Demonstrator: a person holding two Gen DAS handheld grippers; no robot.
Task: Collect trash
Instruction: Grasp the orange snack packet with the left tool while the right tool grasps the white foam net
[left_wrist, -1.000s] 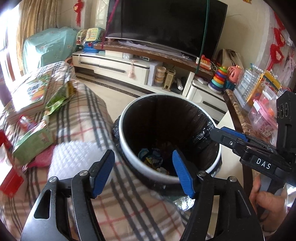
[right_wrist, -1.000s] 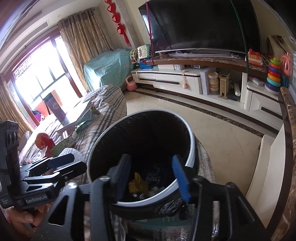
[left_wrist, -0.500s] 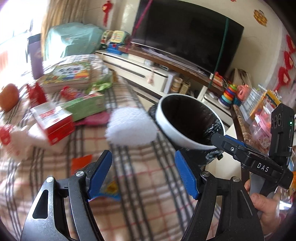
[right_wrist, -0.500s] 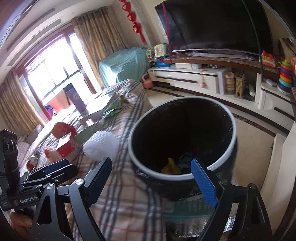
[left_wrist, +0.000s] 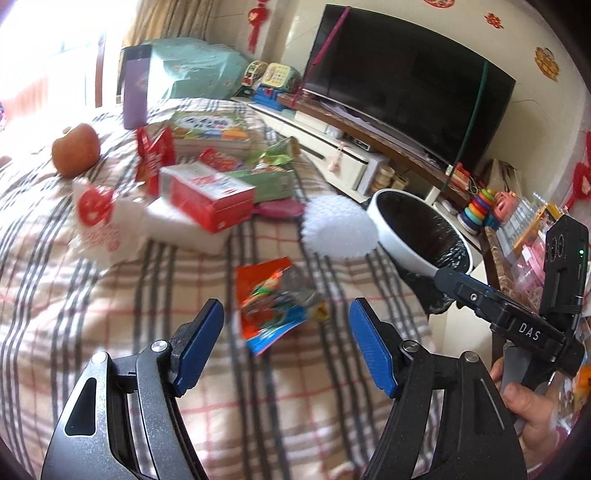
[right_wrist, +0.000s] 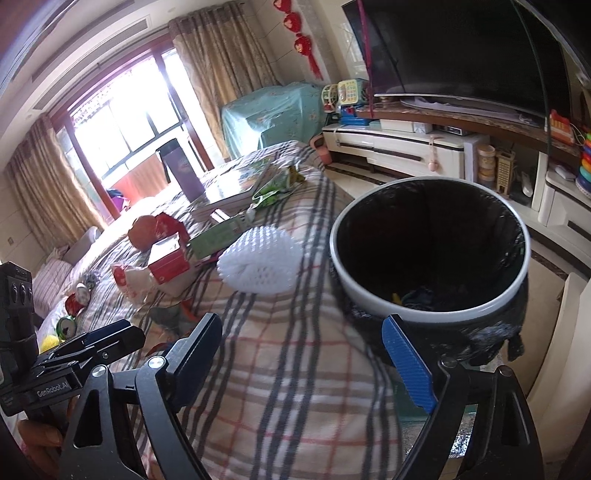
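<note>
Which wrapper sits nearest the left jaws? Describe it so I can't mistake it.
Start at the white-rimmed trash bin beside the plaid blanket. Nearer the camera than the white foam net lies a flat, crinkled orange-and-blue snack wrapper. It lies alone, apart from the red boxes farther back.

Both the left gripper (left_wrist: 286, 339) and the right gripper (right_wrist: 306, 354) sit low in frame, jaws spread wide and empty.

— How do the two tools look?
— The left gripper (left_wrist: 286, 345) has black arms with silver screws and blue ribbed pads (left_wrist: 199, 345). The right gripper (right_wrist: 306, 363) has one blue pad and one dark pad.
— Any markings?
— White letters, "DAS" on one body, "GenRobot.AI" on the other, and a small green light.
</note>
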